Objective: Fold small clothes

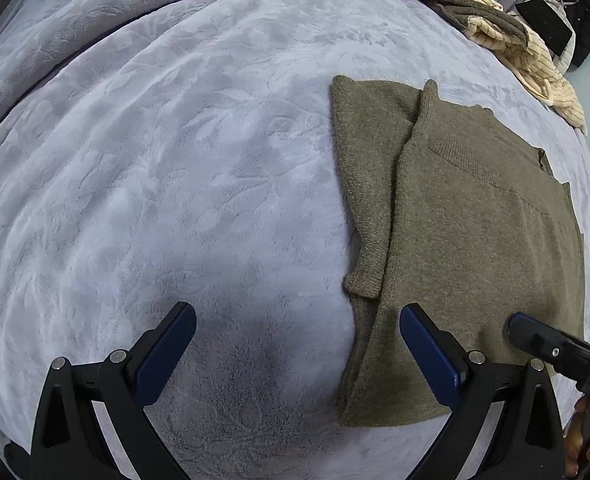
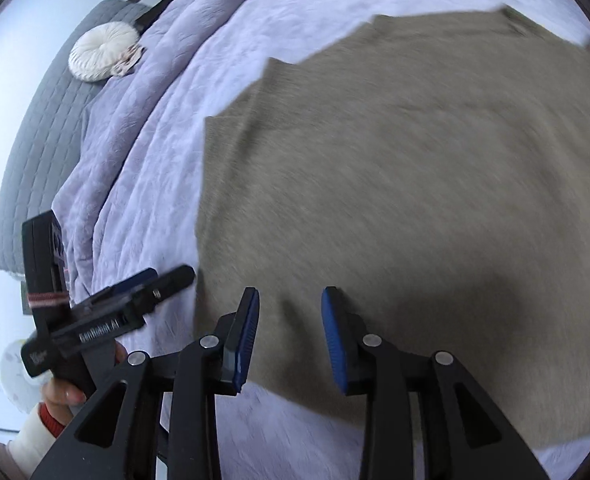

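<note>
We see an olive-green knit sweater (image 1: 475,216) lying flat on a lavender plush blanket (image 1: 175,160), its near-side sleeve (image 1: 369,184) folded lengthwise along the body. The left gripper (image 1: 297,354) hovers with its blue-padded fingers spread wide — one pad over bare blanket, the other above the sweater's lower edge — gripping nothing. The right gripper (image 2: 291,336), jaws parted and empty, hangs over the sweater's near hem, while a cream-and-brown garment (image 1: 507,36) and a round white cushion (image 2: 103,50) lie well apart at the bed's far edges.
</note>
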Demonstrator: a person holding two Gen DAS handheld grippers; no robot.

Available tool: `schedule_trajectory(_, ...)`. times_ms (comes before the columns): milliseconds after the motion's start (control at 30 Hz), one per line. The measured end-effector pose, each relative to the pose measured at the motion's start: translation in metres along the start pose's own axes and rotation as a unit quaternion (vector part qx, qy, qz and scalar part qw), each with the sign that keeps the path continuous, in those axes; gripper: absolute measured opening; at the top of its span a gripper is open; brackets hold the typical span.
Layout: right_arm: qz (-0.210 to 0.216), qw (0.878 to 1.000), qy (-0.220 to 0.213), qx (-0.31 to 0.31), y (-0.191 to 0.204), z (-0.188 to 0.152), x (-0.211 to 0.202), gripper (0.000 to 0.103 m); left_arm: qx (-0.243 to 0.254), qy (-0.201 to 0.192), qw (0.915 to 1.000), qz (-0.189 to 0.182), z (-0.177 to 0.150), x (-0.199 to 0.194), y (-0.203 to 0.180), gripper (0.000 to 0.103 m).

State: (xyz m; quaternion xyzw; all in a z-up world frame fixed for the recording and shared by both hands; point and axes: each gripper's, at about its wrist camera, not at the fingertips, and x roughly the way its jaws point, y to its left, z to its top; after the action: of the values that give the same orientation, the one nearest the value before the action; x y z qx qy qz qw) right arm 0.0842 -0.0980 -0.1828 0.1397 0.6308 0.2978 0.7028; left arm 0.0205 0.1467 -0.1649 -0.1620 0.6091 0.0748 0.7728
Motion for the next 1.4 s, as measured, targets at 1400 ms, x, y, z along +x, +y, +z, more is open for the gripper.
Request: schedule_trajectory(1400,0.275,0.925,-0.080,0.251,-0.033,-0.044,0.035,0.009,-0.069,0.074,0.9551,-0.278,0.033,0.033,0.021,0.102)
